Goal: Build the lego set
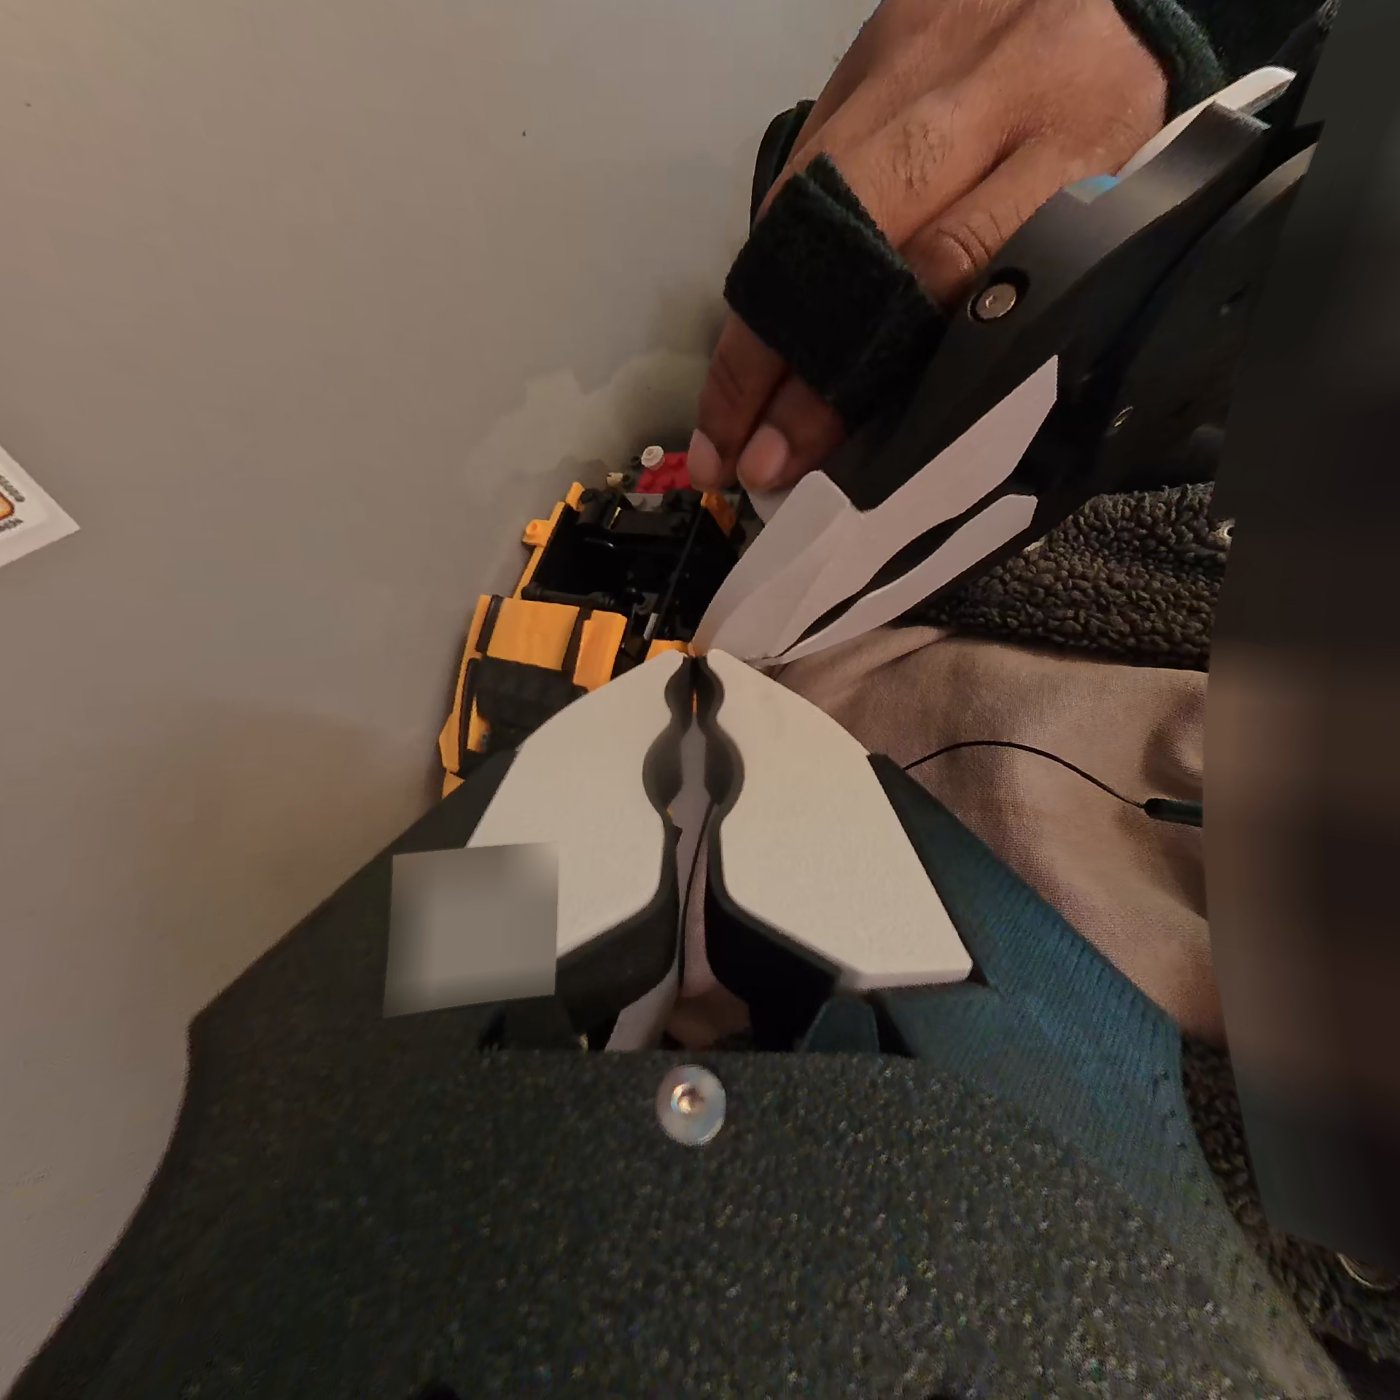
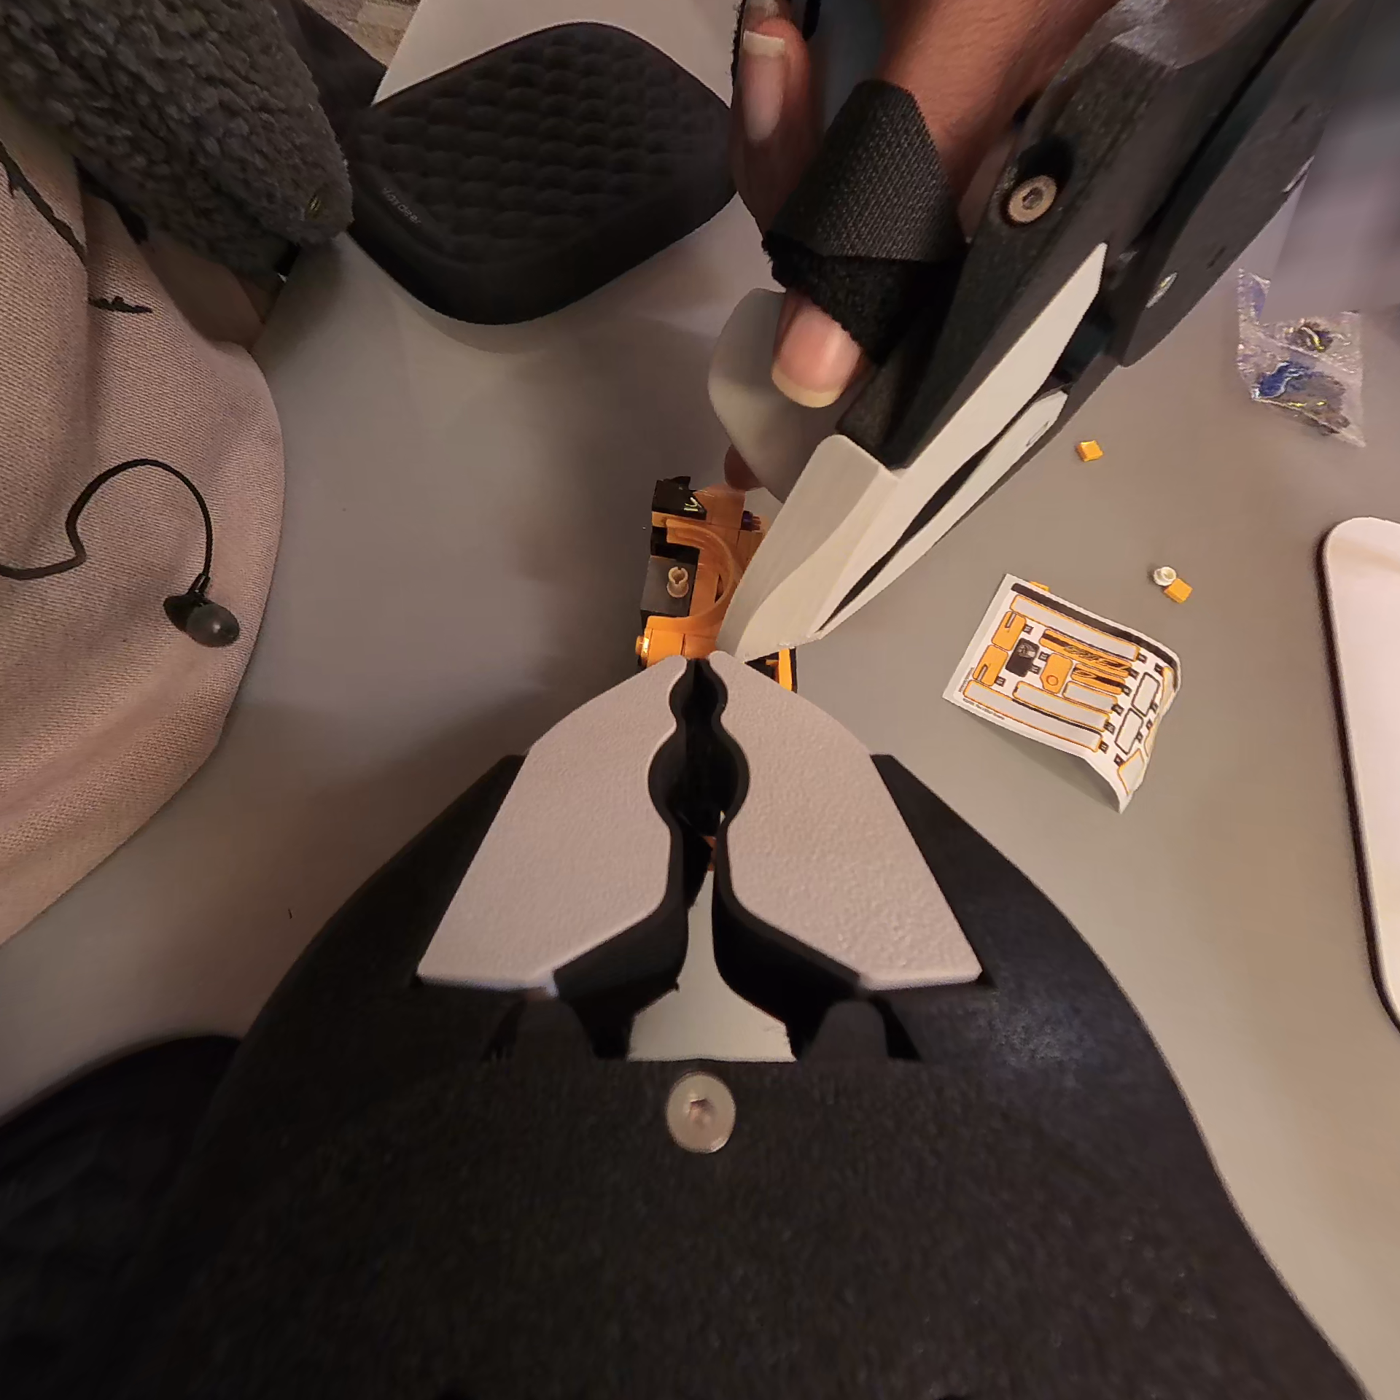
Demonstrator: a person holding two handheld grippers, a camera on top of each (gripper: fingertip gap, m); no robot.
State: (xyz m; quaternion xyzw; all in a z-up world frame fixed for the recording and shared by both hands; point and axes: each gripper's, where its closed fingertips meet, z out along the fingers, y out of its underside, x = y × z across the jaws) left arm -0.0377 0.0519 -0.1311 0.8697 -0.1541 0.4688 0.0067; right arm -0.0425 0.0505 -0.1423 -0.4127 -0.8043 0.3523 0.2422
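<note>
A yellow and black brick-built toy car [image 1: 545,644] lies on the grey table [image 1: 227,303]; it also shows in the right wrist view [image 2: 682,576]. My left gripper [image 1: 693,665] is shut, with its tips against the car's yellow edge. My right gripper [image 2: 701,665] is shut, with its tips at the car's near end. Each gripper shows in the other's view, coming in from the upper right, tips beside my own: the right gripper [image 1: 727,644], the left gripper [image 2: 757,644]. I see nothing separate held between either pair of fingers. Hands [image 1: 947,151] hold the grippers close above the car.
A sticker sheet [image 2: 1060,682] lies right of the car. Small loose yellow bricks [image 2: 1089,451] and a plastic bag of parts [image 2: 1299,364] lie farther right. A white board's edge [image 2: 1371,720] is at far right. A black padded object [image 2: 530,167] and a person's beige garment [image 2: 114,530] are to the left. My two grippers' fingertips are within a few centimetres of each other.
</note>
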